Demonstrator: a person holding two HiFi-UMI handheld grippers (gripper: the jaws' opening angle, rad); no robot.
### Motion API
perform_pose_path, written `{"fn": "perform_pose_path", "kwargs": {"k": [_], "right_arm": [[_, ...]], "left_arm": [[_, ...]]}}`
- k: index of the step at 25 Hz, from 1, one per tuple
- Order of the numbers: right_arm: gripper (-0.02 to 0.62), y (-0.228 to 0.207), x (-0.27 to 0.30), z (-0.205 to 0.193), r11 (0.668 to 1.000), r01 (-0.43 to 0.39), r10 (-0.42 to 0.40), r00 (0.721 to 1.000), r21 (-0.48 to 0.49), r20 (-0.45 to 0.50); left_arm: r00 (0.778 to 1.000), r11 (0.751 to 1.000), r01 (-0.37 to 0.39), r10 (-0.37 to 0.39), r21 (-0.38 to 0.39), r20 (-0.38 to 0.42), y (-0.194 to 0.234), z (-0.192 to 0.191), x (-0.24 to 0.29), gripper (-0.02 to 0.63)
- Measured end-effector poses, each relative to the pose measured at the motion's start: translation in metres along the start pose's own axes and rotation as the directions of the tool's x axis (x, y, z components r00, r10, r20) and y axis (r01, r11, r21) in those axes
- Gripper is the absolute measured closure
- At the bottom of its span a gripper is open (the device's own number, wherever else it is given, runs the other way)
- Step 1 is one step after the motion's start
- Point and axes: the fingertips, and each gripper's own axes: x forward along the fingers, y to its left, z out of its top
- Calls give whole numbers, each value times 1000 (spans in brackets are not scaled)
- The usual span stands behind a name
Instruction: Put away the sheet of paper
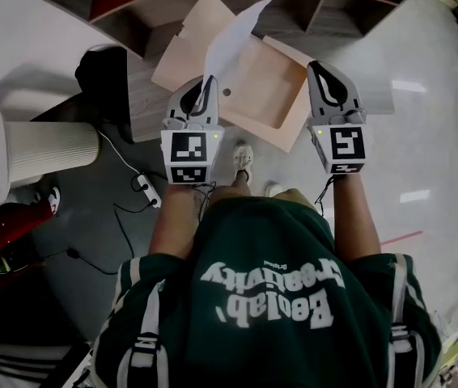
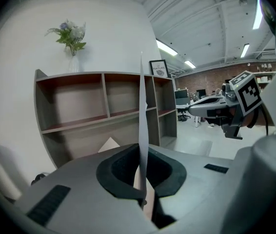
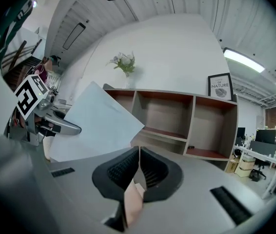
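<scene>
Over the open folder [image 1: 253, 87], my L hand-held gripper [image 1: 205, 86] pinched the sheet of paper [image 1: 229, 43] upright. My R hand-held gripper [image 1: 320, 69] clamped the folder edge. Risk was the limp sheet buckling & missing the pocket.

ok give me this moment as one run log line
left gripper: shut on sheet of paper | right gripper: shut on folder edge | folder: open | sheet of paper: not yet inside

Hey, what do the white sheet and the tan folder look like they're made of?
The white sheet: thin matte paper; it bends and looks blade-thin edge-on. The tan folder: probably stiffer matte card, manila-like; it holds flat, with a punched hole.
</scene>
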Motion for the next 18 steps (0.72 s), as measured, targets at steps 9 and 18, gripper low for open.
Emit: {"fn": "perform_pose_path", "kwargs": {"k": [9,18], "right_arm": [[560,-11,41,-5,999,38,-37,998,19,-56],[560,-17,59,-16,992,97,-91,992,78,-84]], "left_arm": [[972,986,162,-165,-30,-169,29,-37,49,588],[914,981,189,-193,-46,-357,61,-87,90,588]]}}
